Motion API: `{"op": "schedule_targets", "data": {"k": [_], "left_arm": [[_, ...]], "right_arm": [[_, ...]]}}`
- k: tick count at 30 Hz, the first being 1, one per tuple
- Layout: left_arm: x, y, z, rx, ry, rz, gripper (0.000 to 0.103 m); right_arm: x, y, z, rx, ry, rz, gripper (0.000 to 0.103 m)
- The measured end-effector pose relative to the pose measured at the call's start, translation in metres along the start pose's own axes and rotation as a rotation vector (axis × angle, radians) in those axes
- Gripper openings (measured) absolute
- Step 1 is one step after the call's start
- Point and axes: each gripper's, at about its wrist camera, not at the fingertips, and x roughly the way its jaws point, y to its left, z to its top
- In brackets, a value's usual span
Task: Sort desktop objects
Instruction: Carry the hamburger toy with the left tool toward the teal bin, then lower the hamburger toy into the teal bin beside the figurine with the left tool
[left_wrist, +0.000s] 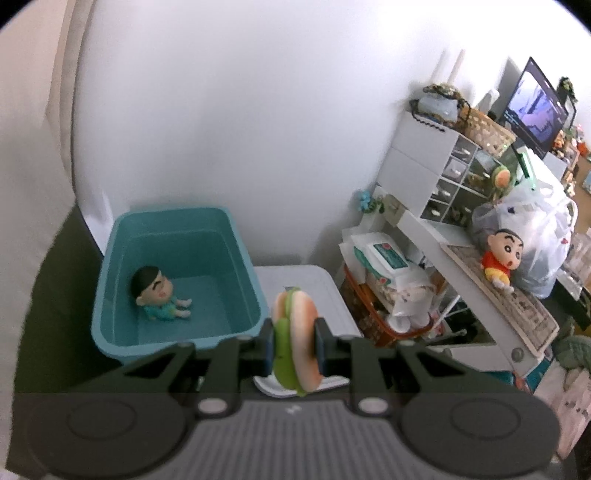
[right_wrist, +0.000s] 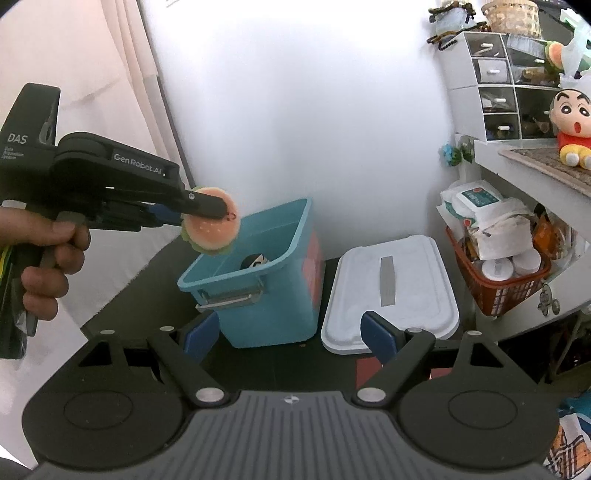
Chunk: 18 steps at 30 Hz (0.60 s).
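Note:
My left gripper (left_wrist: 294, 345) is shut on a toy hamburger (left_wrist: 297, 334), held on edge above the right front corner of an open teal bin (left_wrist: 122, 332). A small doll in teal clothes (left_wrist: 160, 295) sits inside the bin. In the right wrist view the left gripper (right_wrist: 218, 206) holds the toy hamburger (right_wrist: 210, 232) in the air over the teal bin's (right_wrist: 266, 314) left rim. My right gripper (right_wrist: 288, 336) is open and empty, low in front of the bin and the white lid (right_wrist: 391, 295).
The white lid (left_wrist: 306, 284) lies flat right of the bin on a dark table. A red basket (right_wrist: 498, 288) of packets stands at right under a white shelf (right_wrist: 517, 177) carrying a plush doll (right_wrist: 572, 125) and small drawers (right_wrist: 495, 92). A white wall is behind.

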Motion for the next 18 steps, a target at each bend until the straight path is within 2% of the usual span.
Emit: {"op": "schedule_targets", "data": {"k": [10, 18], "left_arm": [[-0.004, 0.005, 0.006, 0.009, -0.006, 0.026, 0.024], [0.003, 0.013, 0.015, 0.020, -0.002, 0.044, 0.024]], "right_arm": [[-0.012, -0.001, 0.001, -0.018, -0.019, -0.010, 0.088], [-0.019, -0.014, -0.006, 0.017, 0.008, -0.020, 0.088]]}}
